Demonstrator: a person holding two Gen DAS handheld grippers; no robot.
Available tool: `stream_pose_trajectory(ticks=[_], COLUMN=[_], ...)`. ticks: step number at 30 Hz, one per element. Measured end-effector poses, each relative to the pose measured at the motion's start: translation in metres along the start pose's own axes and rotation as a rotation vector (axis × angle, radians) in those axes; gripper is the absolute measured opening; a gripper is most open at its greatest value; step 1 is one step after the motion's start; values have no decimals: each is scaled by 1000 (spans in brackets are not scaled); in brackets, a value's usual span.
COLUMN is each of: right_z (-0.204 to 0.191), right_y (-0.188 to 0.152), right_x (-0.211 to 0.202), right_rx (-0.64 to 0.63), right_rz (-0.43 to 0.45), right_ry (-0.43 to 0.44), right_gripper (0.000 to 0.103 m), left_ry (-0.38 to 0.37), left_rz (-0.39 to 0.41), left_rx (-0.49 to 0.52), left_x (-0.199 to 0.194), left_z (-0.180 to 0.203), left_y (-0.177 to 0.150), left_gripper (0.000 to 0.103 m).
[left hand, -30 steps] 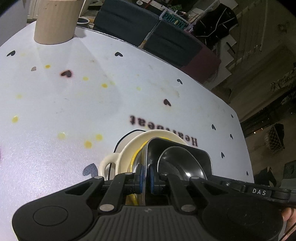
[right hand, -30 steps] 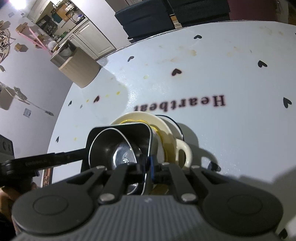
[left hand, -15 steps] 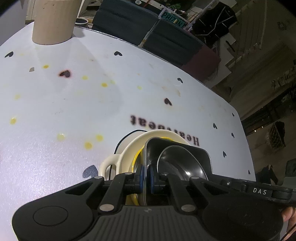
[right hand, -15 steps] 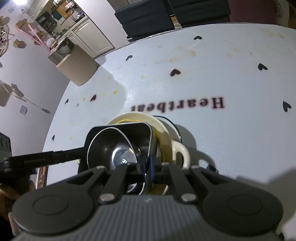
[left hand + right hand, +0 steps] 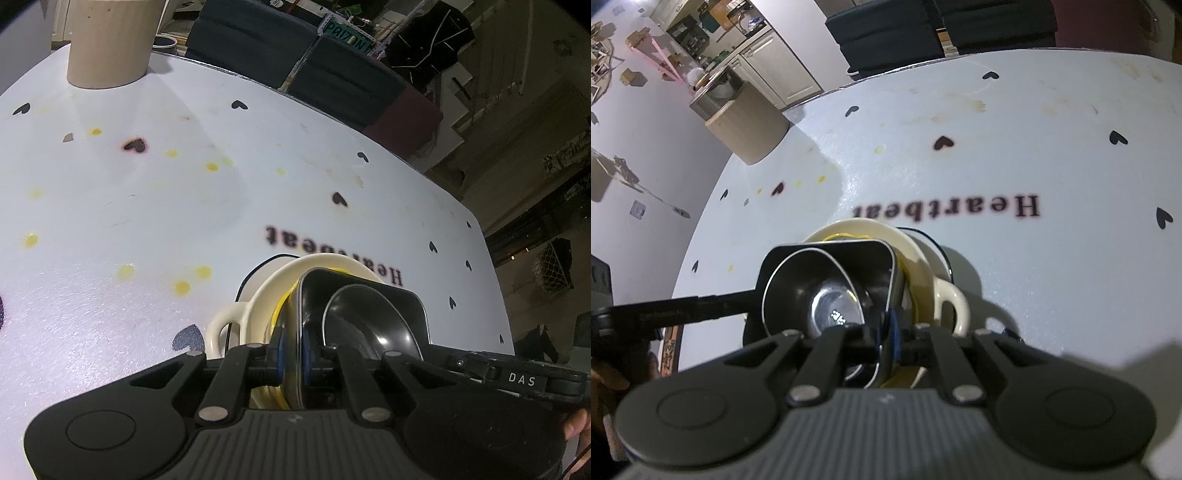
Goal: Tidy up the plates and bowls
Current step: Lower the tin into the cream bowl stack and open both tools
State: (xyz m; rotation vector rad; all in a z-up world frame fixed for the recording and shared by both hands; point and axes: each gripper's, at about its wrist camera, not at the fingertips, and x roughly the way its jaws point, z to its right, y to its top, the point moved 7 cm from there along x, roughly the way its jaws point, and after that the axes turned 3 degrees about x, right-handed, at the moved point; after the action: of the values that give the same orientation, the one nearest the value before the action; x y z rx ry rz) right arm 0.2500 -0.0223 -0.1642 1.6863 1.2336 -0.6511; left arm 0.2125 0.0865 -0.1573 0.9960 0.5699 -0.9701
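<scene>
As my jaws start to open, my left gripper (image 5: 290, 350) and right gripper (image 5: 886, 334) each pinch a side of the black dish (image 5: 365, 314) — inside the cream bowl (image 5: 273, 288).

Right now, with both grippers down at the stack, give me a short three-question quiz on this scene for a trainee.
1. Multiple choice: what sits inside the black square dish? A a round dark bowl; B a fork; C a mug.
2. True or false: the cream bowl rests on top of the black square dish.
3. Short answer: which gripper has the dish's rim between its fingers?

Key
1. A.
2. False: the dish sits in the cream bowl.
3. Both. The left gripper and the right gripper are on opposite sides. Their jaws are just opening, with the rim between them.
</scene>
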Motion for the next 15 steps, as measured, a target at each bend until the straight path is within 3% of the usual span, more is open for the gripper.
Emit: stream_pose_trajectory(ticks=[2, 7, 11, 15], right_z=[0, 2, -1, -8], right_y=[0, 0, 4, 8], right_x=[0, -6, -18, -34], right_rx=[-8, -18, -33, -80], right_rz=[1, 20, 65, 124], right_ry=[-3, -19, -8, -22], right_gripper=[12, 23, 49, 66], left_ry=[1, 31, 59, 98], left_rz=[-1, 1, 24, 66], left_rx=[-1, -1, 3, 29], left_x=[-2, -12, -25, -42], left_z=[0, -3, -1, 7], left_y=[0, -2, -1, 4], left_gripper=[12, 32, 48, 76])
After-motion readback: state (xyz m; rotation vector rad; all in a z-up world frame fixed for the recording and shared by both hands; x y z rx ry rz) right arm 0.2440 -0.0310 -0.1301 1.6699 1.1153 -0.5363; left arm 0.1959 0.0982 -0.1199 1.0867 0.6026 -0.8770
